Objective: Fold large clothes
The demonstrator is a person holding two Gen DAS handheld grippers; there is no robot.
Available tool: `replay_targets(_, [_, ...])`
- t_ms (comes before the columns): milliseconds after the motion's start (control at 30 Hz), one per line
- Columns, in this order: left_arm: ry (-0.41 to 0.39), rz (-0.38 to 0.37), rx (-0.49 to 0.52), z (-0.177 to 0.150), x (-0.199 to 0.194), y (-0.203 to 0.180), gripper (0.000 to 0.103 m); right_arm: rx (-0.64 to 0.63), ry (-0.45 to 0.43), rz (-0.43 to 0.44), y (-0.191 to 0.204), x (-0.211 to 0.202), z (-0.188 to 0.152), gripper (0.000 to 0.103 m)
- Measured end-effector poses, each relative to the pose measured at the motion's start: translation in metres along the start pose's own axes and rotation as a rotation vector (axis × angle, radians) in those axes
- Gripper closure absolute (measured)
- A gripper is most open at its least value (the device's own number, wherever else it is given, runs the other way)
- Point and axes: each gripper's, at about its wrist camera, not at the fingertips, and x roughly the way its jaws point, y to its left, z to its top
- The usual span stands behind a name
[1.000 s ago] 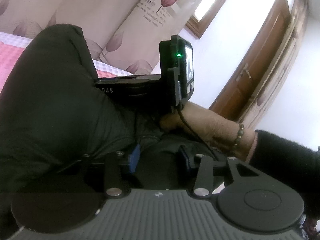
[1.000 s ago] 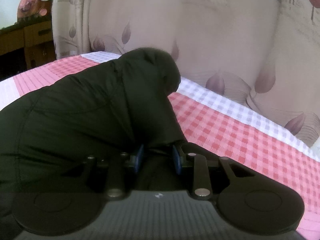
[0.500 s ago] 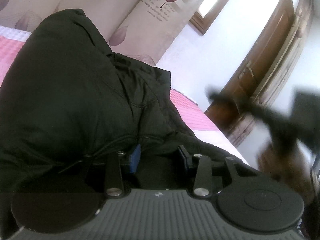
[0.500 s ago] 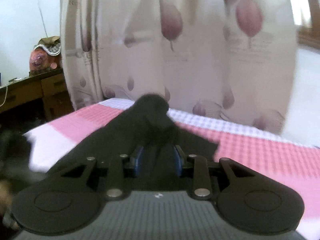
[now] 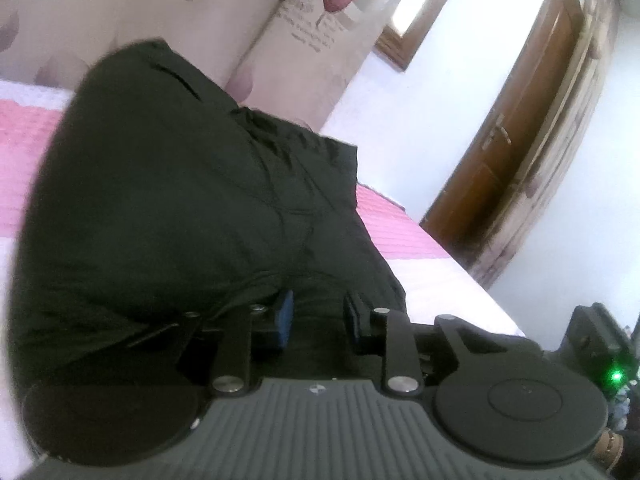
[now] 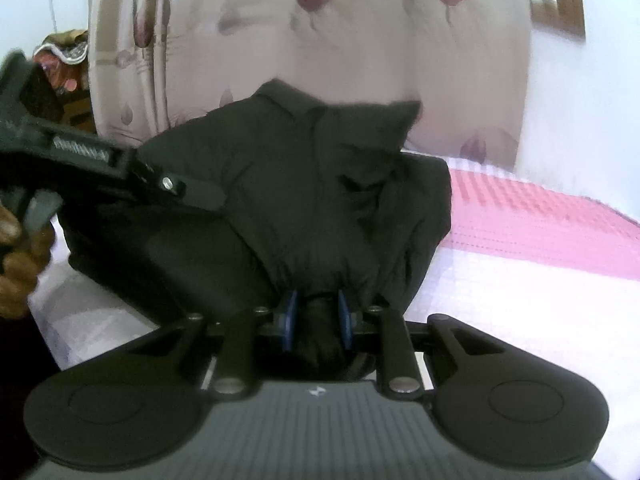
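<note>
A large dark padded jacket (image 5: 180,208) lies bunched on the pink-and-white checked bed (image 5: 392,232). My left gripper (image 5: 318,312) is shut on a fold of the jacket at its near edge. My right gripper (image 6: 316,314) is shut on a gathered bunch of the same jacket (image 6: 320,184), which rises in front of it. The left gripper (image 6: 92,160) and the hand holding it show at the left of the right wrist view. The right gripper's body (image 5: 600,344) shows at the lower right of the left wrist view.
Floral curtains (image 6: 320,40) hang behind the bed. A brown wooden door (image 5: 520,132) stands at the right. A wooden cabinet with an ornament (image 6: 60,52) is at the far left. Bare bedspread (image 6: 540,260) lies right of the jacket.
Both grippers have kept hold of the jacket and swung it round. The right gripper left the middle of the left wrist view and now sits at its lower right.
</note>
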Motion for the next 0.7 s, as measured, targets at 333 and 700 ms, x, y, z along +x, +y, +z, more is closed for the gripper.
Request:
replay_targets(333, [-0.07,0.114,0.048,-0.027,-0.063,0.004,0.067,0.1,-0.053,0.066,-0.017,-0.002,-0.012,0.082])
replay_targets(700, [-0.052,0.09,-0.086,-0.04,-0.061,0.043,0.091,0.099,-0.064,0.071,-0.019,-0.001,-0.016,0.082])
